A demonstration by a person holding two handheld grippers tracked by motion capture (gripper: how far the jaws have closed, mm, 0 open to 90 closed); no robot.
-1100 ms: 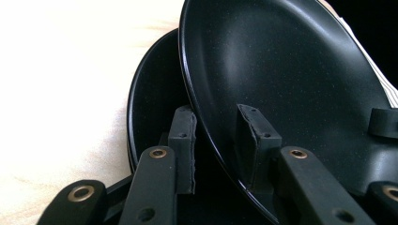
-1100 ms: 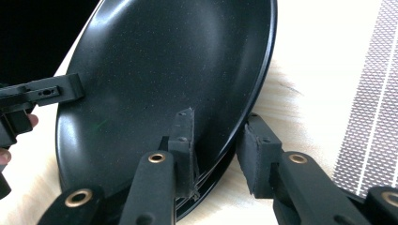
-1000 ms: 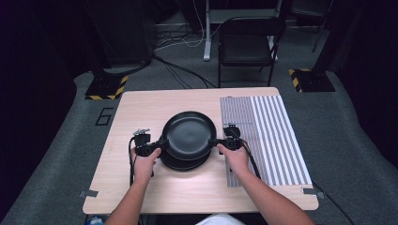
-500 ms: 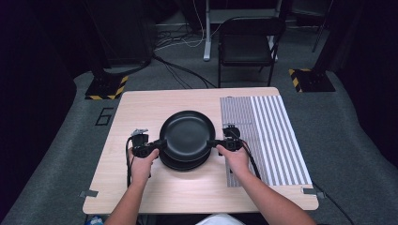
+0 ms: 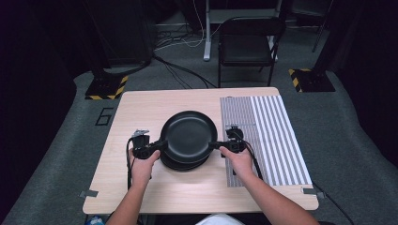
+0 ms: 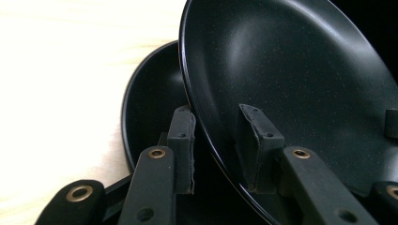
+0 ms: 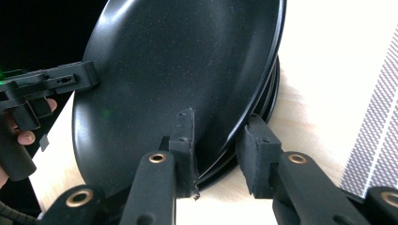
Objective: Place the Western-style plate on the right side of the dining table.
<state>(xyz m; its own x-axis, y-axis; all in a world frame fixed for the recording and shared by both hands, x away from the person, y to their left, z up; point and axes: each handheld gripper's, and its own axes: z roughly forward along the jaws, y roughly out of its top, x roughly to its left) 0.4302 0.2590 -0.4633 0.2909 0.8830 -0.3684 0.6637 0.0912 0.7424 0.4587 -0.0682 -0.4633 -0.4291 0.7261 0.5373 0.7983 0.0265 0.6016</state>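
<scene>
Nearest to us, our forearms come in over the front edge of the counter (image 5: 187, 197), a pale wooden top. Our left hand (image 5: 142, 165) carries the left hand-held gripper (image 5: 158, 146), and our right hand (image 5: 240, 161) carries the right hand-held gripper (image 5: 217, 146); a black cable trails back from each toward us.

Between the two grippers sits the top plate (image 5: 189, 136), black and round. In the left gripper view the left hand-held gripper (image 6: 216, 150) straddles the plate's (image 6: 300, 79) rim, one pad on the inner face and one beneath it, so we read it as pinching the plate's left edge. In the right gripper view the right hand-held gripper (image 7: 217, 157) does the same on the opposite edge of the top plate (image 7: 173, 70), its pads on either side of the rim.

Just under the held plate lies a stack of black plates (image 5: 184, 162), resting on the counter. The left gripper view shows clear space between the top plate and the plate below (image 6: 150, 103), so the held one is raised off the stack, roughly above it.

To the right of the plates a grey-and-white striped mat (image 5: 272, 136) covers that side of the counter, and our right hand overlaps its near left corner.

Beyond the counter stands a dark folding chair (image 5: 248, 44) on the grey floor (image 5: 178, 77), with cables lying to its left.
</scene>
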